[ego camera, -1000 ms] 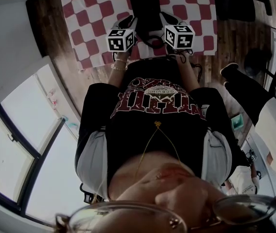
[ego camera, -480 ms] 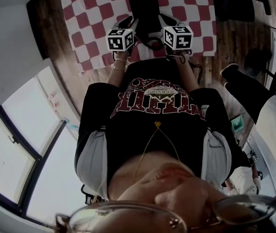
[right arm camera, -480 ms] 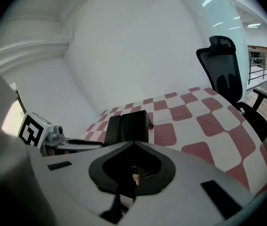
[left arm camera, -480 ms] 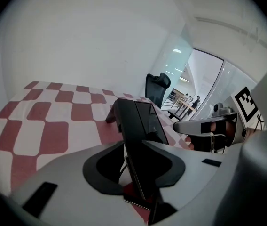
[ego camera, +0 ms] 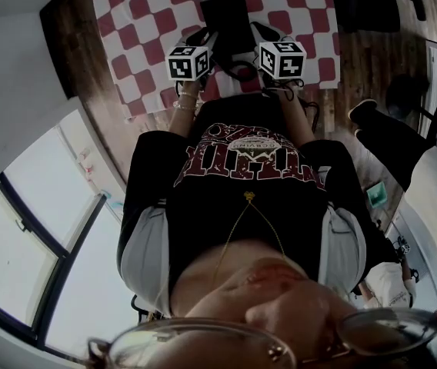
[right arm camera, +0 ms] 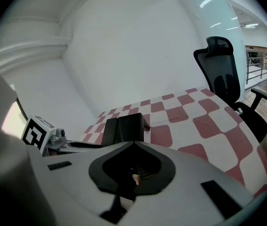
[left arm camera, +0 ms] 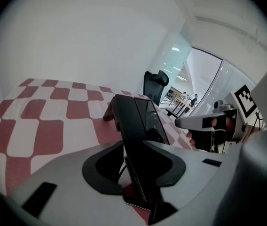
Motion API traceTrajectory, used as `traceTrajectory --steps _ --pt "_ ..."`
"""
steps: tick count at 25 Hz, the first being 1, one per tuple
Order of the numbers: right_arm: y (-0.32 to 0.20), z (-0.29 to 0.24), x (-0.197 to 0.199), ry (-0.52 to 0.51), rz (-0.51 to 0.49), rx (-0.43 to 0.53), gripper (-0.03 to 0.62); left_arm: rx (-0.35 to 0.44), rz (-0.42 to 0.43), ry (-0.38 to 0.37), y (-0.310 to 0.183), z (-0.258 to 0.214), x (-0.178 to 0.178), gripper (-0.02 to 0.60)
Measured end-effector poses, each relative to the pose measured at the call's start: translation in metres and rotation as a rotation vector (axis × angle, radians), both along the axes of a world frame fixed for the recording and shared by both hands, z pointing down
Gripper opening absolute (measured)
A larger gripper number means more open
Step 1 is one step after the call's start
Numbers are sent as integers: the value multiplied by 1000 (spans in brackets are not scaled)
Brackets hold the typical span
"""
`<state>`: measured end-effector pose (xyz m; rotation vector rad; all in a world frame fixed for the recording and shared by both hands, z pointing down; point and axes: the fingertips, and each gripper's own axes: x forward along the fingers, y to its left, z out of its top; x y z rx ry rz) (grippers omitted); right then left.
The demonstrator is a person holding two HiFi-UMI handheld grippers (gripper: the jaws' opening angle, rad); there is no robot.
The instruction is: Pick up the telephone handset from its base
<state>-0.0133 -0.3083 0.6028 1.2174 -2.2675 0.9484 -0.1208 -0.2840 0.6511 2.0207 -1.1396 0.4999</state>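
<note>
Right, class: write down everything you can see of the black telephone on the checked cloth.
The telephone is a flat, oblong, black unit, plastic by its look. A lengthwise seam splits it into two strips, one of them glossier. It lies on the red-and-white checked cloth, with a small prop showing under its far end. Its near end stands between the jaws of the left gripper, which close on it. The right gripper sits just beside it, jaws together.

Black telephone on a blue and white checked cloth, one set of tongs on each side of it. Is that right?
The cloth is red and white checked, not blue; the head view shows it. The black telephone does sit on it, with the left tongs and right tongs on each side.
</note>
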Motion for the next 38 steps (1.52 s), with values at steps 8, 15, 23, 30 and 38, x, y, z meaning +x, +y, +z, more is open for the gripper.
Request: traceTrajectory --steps 8,15,23,30,38 --pt "-3 -2 2 -4 8 4 17 -44 28 109 0 4 -1 110" --pt "-5 -3 3 -4 13 7 17 -71 73 149 2 0 -3 91" --pt "-4 -3 5 0 18 4 17 -87 142 232 3 1 -4 84" --pt "-4 -3 8 -3 28 7 17 -97 167 262 2 3 -6 72" --pt "-6 -4 9 -11 30 6 17 -92 137 286 5 -2 -6 51"
